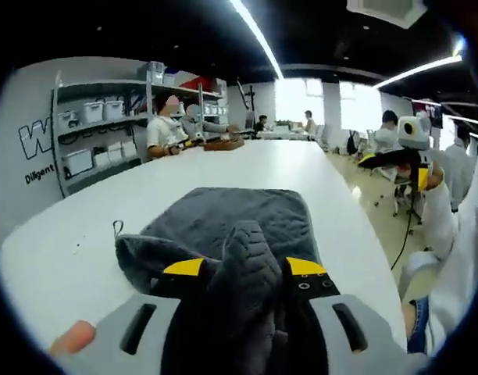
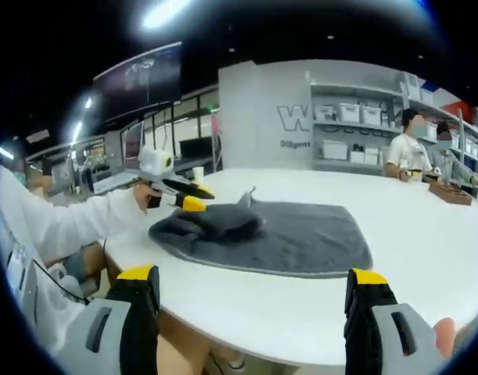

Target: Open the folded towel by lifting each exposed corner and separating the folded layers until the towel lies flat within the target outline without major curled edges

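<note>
- Left gripper view: towel (image 1: 239, 223), 1 item, dark grey, plush pile with a ribbed weave, lying on the white bench (image 1: 247, 168); the near part is gathered into a thick upright fold.
- Left gripper (image 1: 245, 269): 2 fingers (image 1: 184, 268), black with yellow tips on grey bodies, closed on that raised fold of towel, which bulges between them.
- Right gripper view: the same towel (image 2: 294, 234) spreads mostly flat as a rounded rectangle on the bench (image 2: 426, 226); its far left end is bunched into a lump, where the left gripper (image 2: 190, 201) grips it, held by a hand in a white sleeve (image 2: 75, 219).
- Right gripper (image 2: 255, 289): 2 fingers (image 2: 368, 301), spread wide, nothing between them, off the bench's near edge and apart from the towel.
- Bench surface: smooth, glossy white, rounded edge.
- Background: shelving (image 1: 98, 133) with pale storage bins; seated people at the bench's far end.
</note>
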A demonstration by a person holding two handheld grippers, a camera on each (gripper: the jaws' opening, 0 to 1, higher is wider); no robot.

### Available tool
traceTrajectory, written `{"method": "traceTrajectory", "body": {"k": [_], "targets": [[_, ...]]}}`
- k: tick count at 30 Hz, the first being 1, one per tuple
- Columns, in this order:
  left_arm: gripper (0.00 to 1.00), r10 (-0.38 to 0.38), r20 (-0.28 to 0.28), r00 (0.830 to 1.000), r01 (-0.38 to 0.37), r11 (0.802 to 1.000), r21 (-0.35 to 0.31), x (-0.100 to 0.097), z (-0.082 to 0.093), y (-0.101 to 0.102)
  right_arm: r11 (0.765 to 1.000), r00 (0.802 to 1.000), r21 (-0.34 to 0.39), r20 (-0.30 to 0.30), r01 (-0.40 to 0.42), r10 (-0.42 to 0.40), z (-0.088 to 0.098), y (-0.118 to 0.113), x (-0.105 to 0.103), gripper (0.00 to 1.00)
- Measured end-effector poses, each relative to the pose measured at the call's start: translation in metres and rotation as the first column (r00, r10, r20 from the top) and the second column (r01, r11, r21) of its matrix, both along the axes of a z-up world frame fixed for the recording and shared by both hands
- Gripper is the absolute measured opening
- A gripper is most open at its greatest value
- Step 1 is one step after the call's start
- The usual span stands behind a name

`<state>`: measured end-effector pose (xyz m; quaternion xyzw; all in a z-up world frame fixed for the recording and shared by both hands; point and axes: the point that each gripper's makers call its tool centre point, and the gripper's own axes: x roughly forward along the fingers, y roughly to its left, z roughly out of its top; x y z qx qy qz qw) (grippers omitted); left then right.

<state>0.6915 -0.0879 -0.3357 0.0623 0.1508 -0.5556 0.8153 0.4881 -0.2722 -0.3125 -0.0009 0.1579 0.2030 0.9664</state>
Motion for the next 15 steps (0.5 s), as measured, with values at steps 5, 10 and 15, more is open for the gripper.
{"method": "traceTrajectory", "body": {"k": [5, 10, 15], "targets": [[0.48, 0.038, 0.005, 0.999, -0.038, 0.999, -0.029, 0.003, -0.003, 0.008, 1.0, 1.0, 0.001, -0.004, 0.013, -0.013, 0.0, -0.005, 0.001, 0.99], [0.6, 0.06, 0.045, 0.997, -0.059, 0.998, -0.016, -0.006, 0.004, 0.014, 1.0, 1.0, 0.0, -0.014, 0.005, -0.005, -0.004, -0.002, 0.001, 0.99], [0.67, 0.071, 0.092, 0.993, -0.068, 0.997, -0.038, -0.041, 0.018, 0.032, 1.0, 1.0, -0.002, -0.007, 0.008, -0.008, -0.002, -0.002, -0.001, 0.99]]}}
